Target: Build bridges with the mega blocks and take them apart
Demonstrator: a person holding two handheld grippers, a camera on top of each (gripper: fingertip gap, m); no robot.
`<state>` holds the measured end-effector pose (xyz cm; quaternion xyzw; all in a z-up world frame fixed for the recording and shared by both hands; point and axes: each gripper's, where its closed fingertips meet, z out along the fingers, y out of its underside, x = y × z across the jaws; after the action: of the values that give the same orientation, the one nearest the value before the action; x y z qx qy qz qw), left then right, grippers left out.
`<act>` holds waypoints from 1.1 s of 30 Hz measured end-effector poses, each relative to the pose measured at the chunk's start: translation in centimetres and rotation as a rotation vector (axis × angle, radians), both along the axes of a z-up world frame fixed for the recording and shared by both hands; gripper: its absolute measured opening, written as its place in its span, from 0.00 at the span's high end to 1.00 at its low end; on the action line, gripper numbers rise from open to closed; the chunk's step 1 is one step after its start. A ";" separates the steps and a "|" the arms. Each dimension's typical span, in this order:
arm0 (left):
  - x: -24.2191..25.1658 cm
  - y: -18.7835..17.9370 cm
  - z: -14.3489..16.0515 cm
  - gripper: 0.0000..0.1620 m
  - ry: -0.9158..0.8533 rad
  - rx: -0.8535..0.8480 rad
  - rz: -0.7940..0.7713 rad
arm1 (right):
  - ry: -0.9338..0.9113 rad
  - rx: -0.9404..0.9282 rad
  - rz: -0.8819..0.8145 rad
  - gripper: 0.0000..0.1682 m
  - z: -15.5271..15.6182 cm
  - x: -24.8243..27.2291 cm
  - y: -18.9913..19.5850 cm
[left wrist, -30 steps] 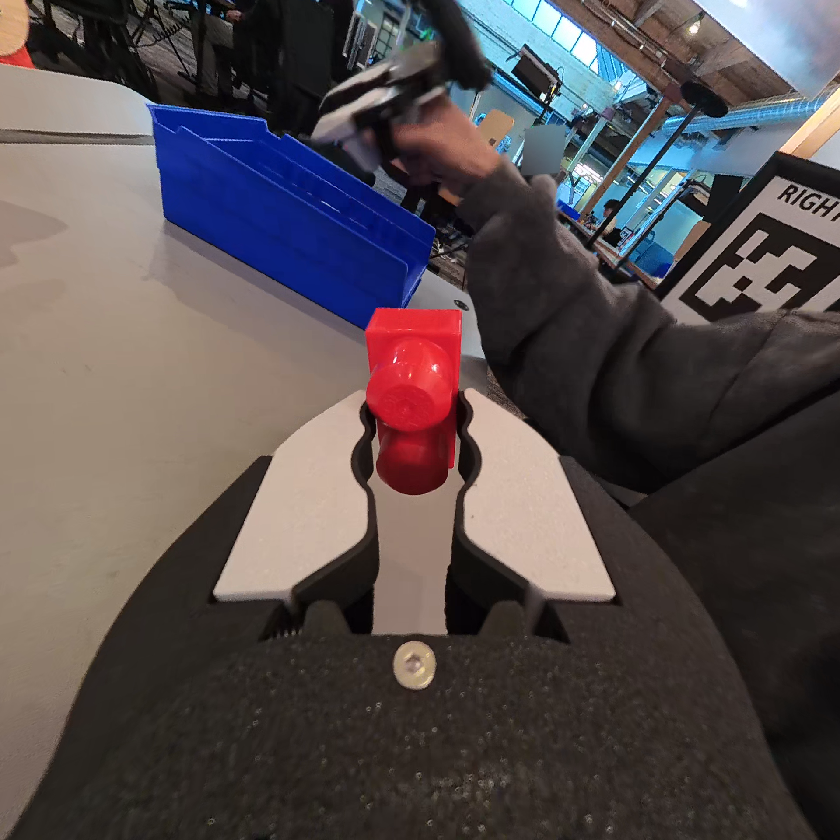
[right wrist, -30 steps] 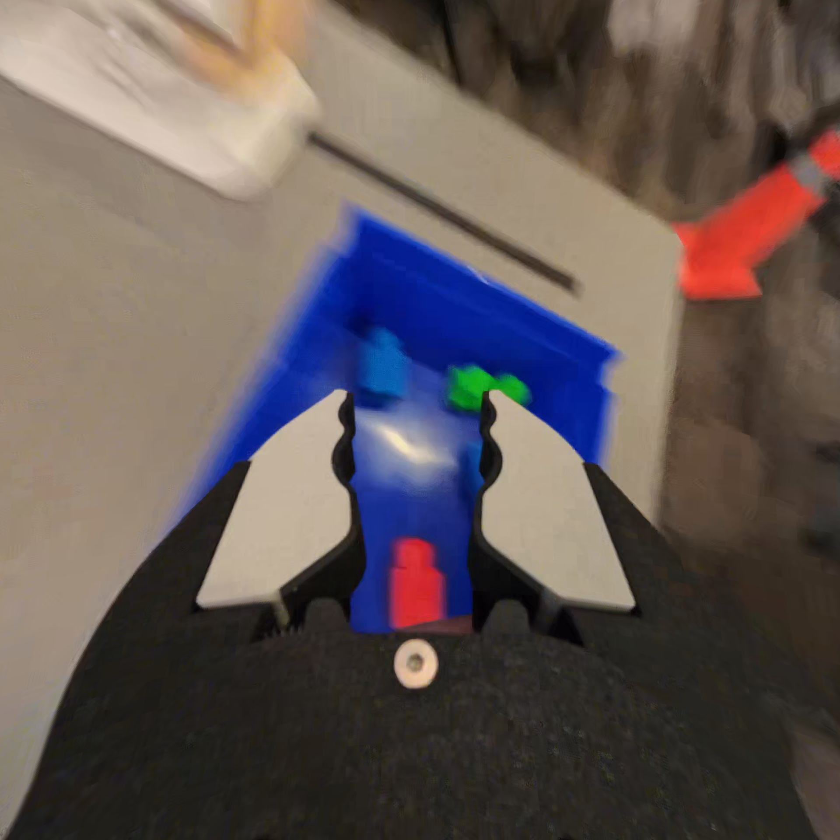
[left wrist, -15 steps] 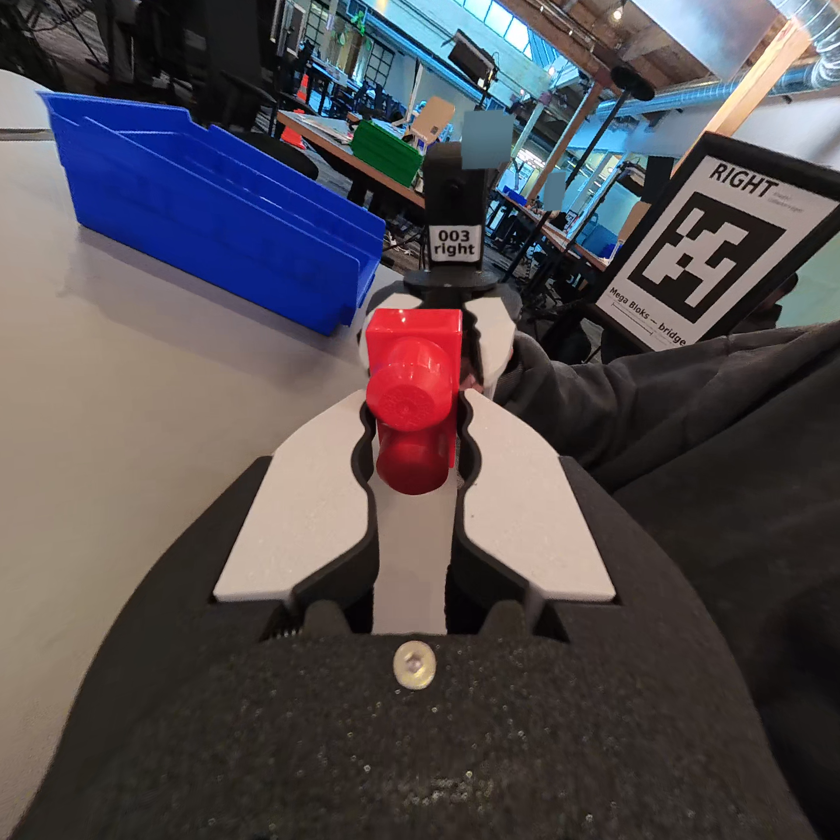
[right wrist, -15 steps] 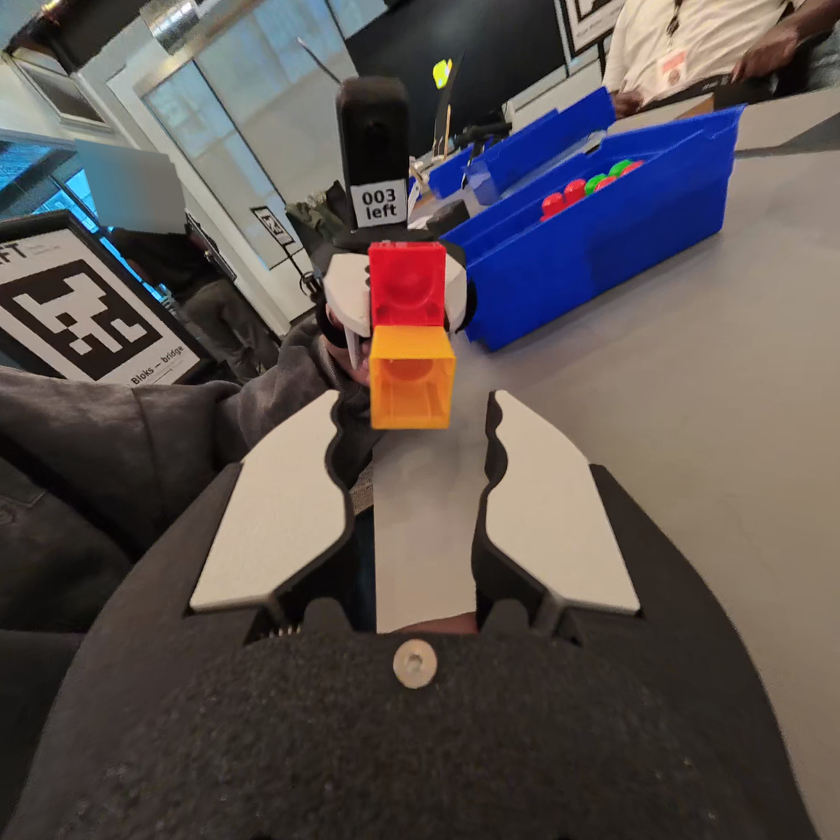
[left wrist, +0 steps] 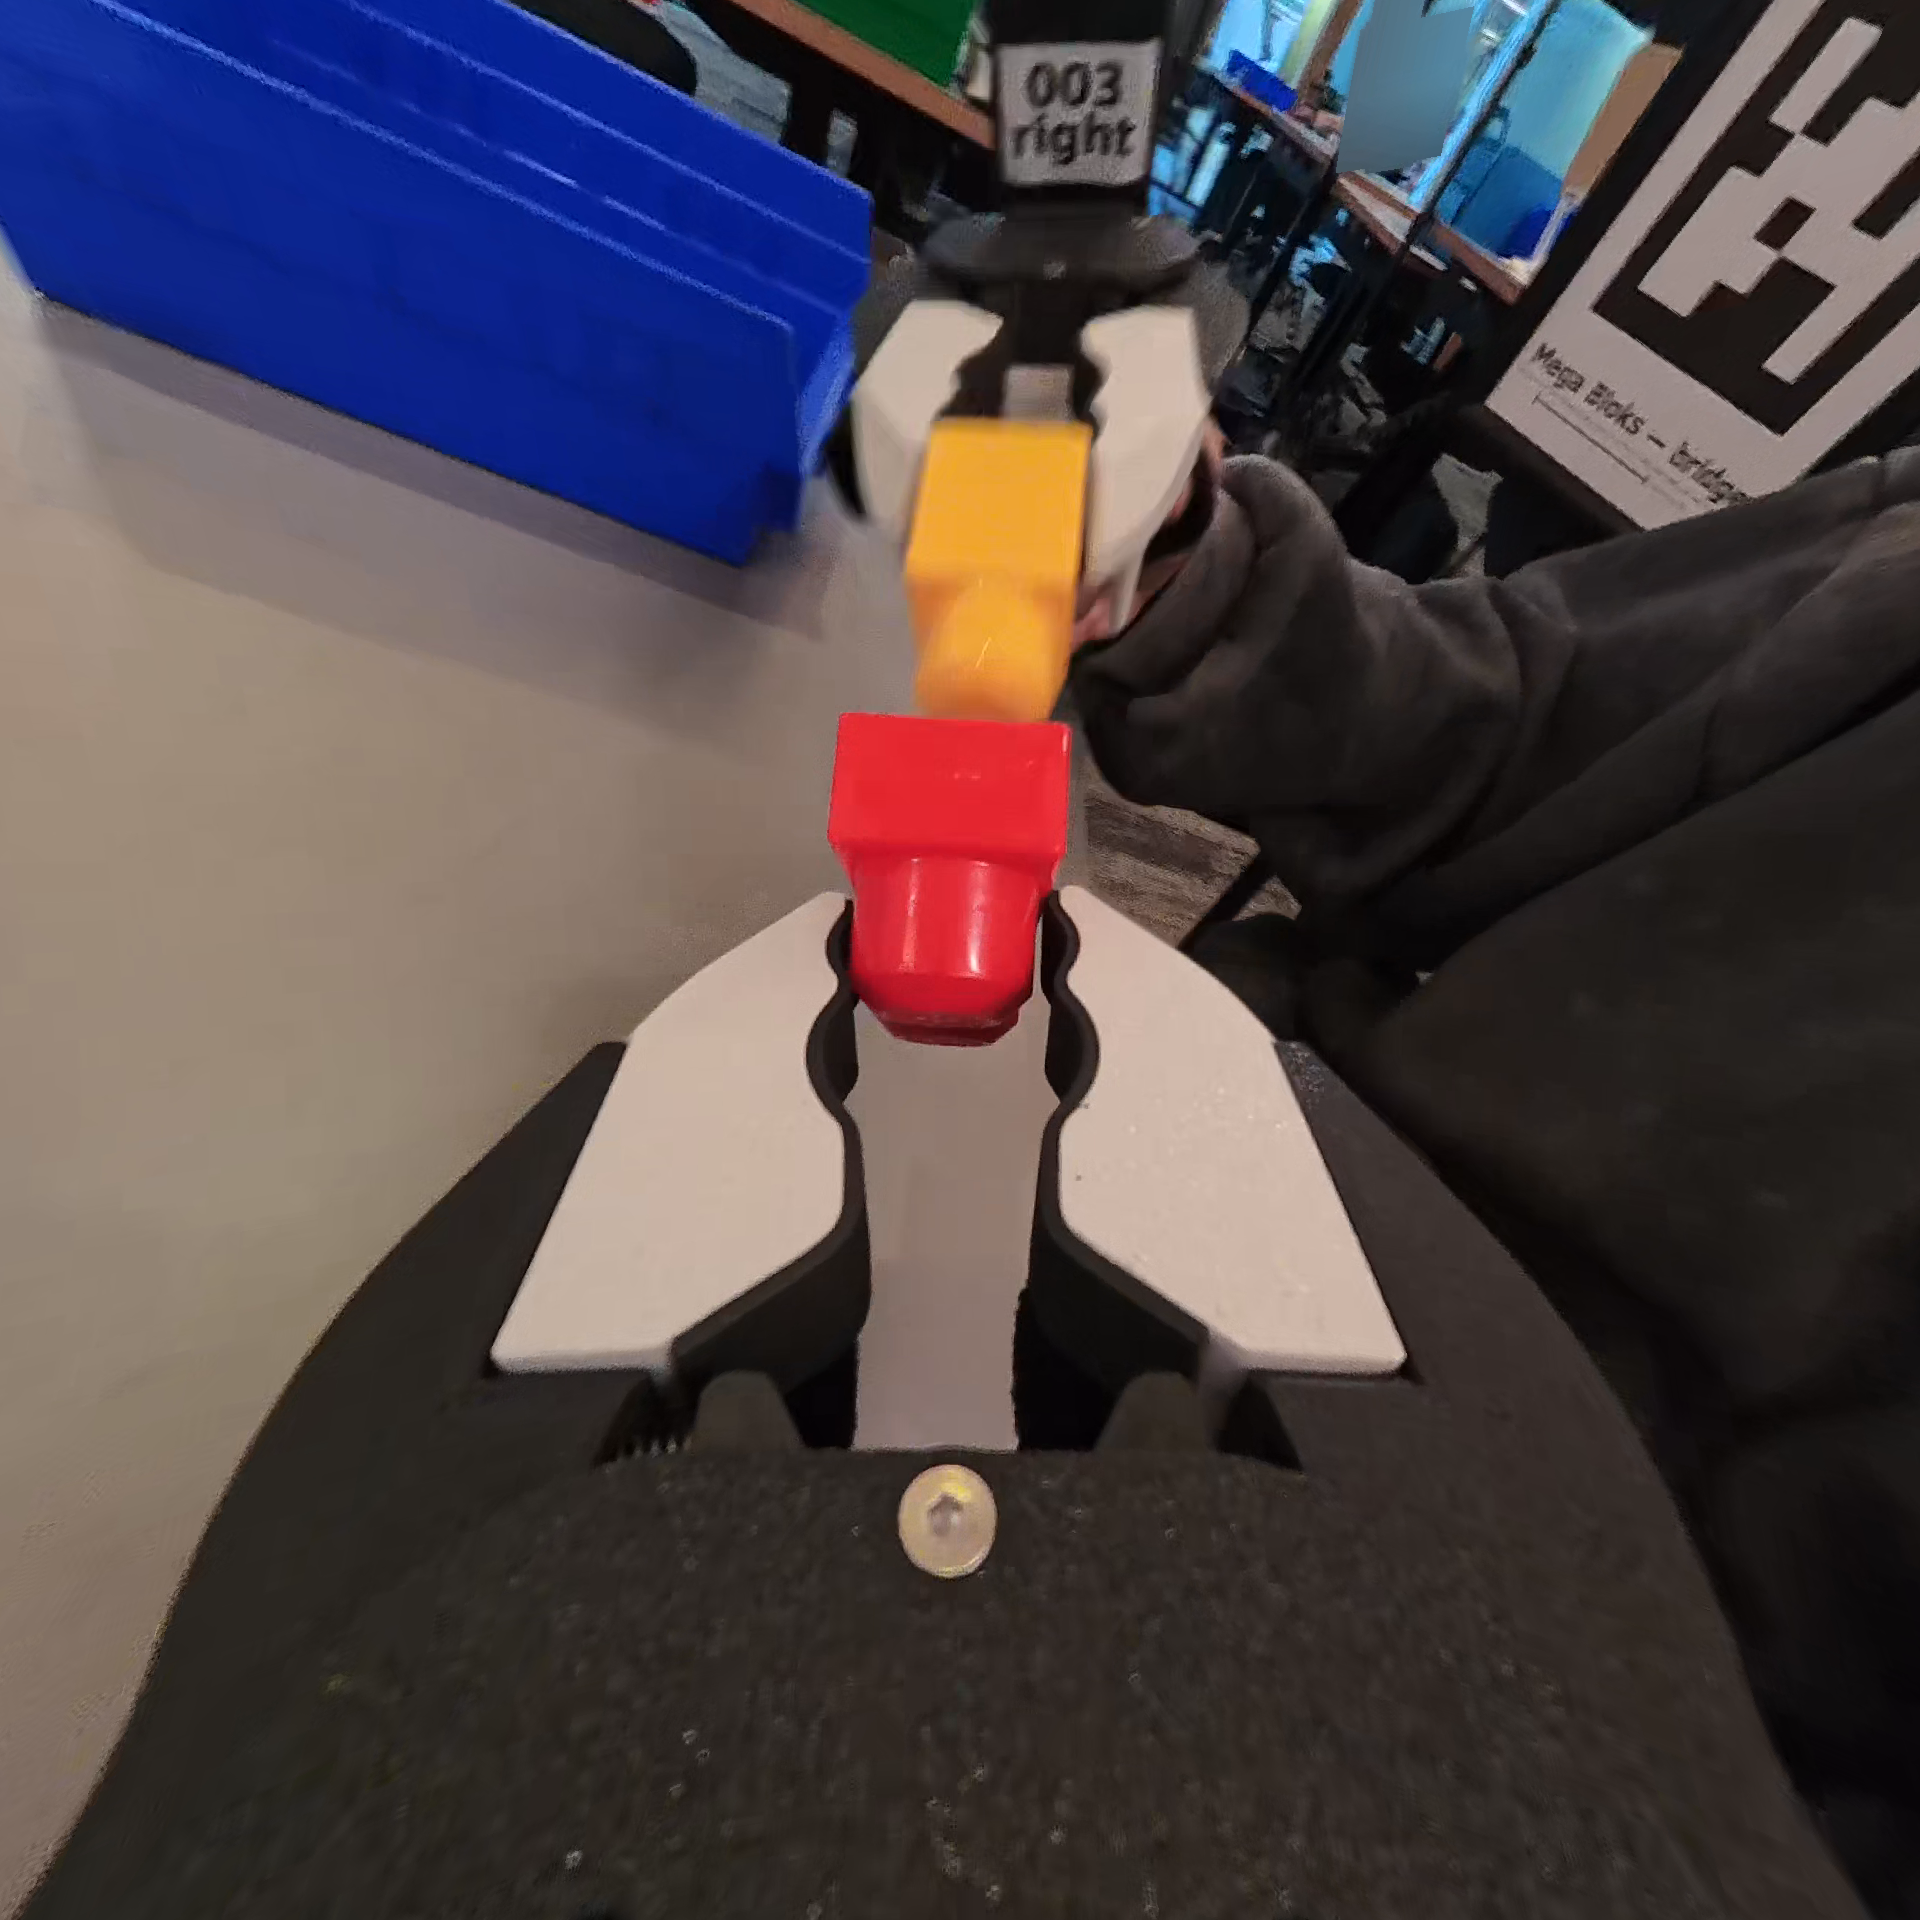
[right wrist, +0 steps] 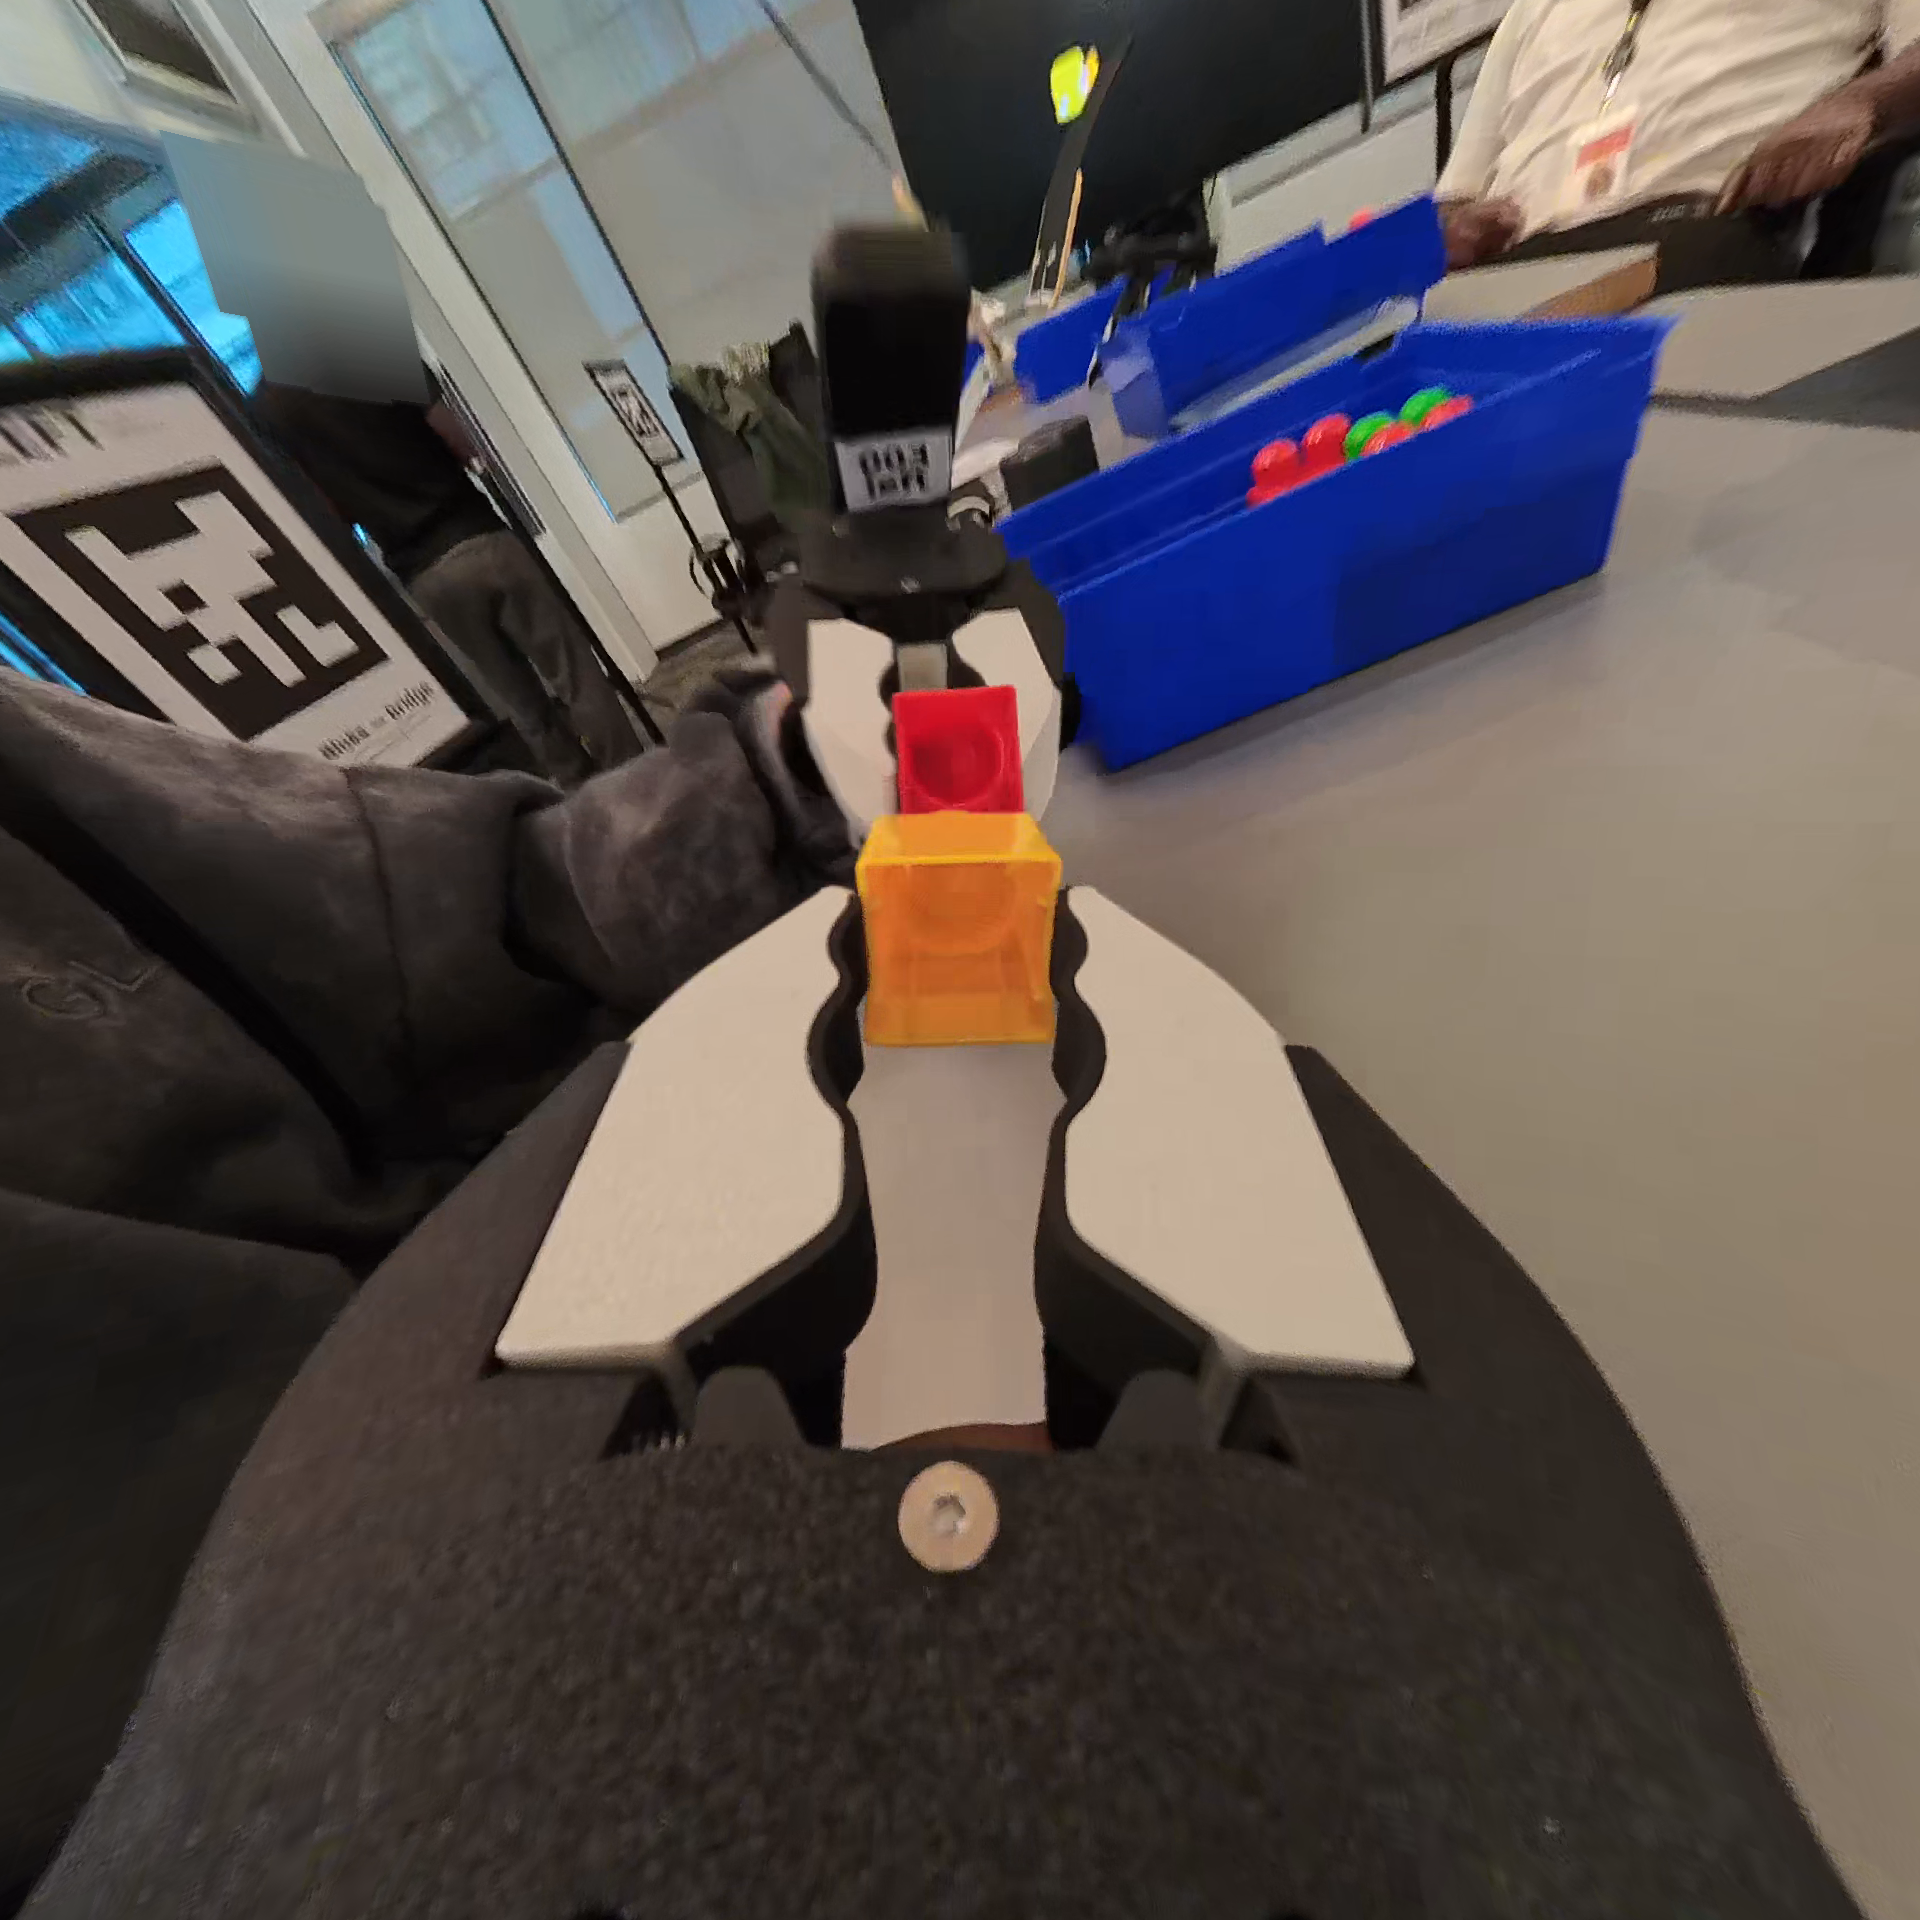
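In the left wrist view my left gripper (left wrist: 945,920) is shut on the stud of a red block (left wrist: 951,810). Its square base points away from me. Facing it, my right gripper (left wrist: 1023,416) holds an orange block (left wrist: 992,551), whose stud points at the red block's base. The two blocks are just apart or barely touching. In the right wrist view my right gripper (right wrist: 956,914) is shut on the orange block (right wrist: 956,935). Its hollow underside faces the camera. Beyond it the left gripper (right wrist: 925,707) holds the red block (right wrist: 956,753). Both hang above the table edge.
A blue bin (left wrist: 416,260) stands on the grey table (left wrist: 312,831); it also shows in the right wrist view (right wrist: 1351,603) with red and green blocks (right wrist: 1351,447) inside. Dark sleeves (left wrist: 1455,727) fill one side. A marker sign (right wrist: 197,582) stands behind. A person sits at a far table (right wrist: 1662,125). My hands' fingertips stand some 8 cm from each other.
The right gripper swung from over the bin to face the left one, then shut on the orange block. The orange block has come off the red block.
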<state>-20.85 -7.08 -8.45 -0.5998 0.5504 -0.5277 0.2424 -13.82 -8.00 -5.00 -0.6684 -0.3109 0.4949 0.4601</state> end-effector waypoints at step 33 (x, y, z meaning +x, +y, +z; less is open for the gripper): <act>-0.9 0.7 1.4 0.80 -0.042 -0.036 0.041 | -0.816 -0.547 -0.417 0.69 -10.9 24.5 6.1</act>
<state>-21.77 -6.39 -7.01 -0.6041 0.5231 -0.5449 0.2540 10.72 -1.86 -15.90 -0.9497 -0.1846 0.1559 0.1994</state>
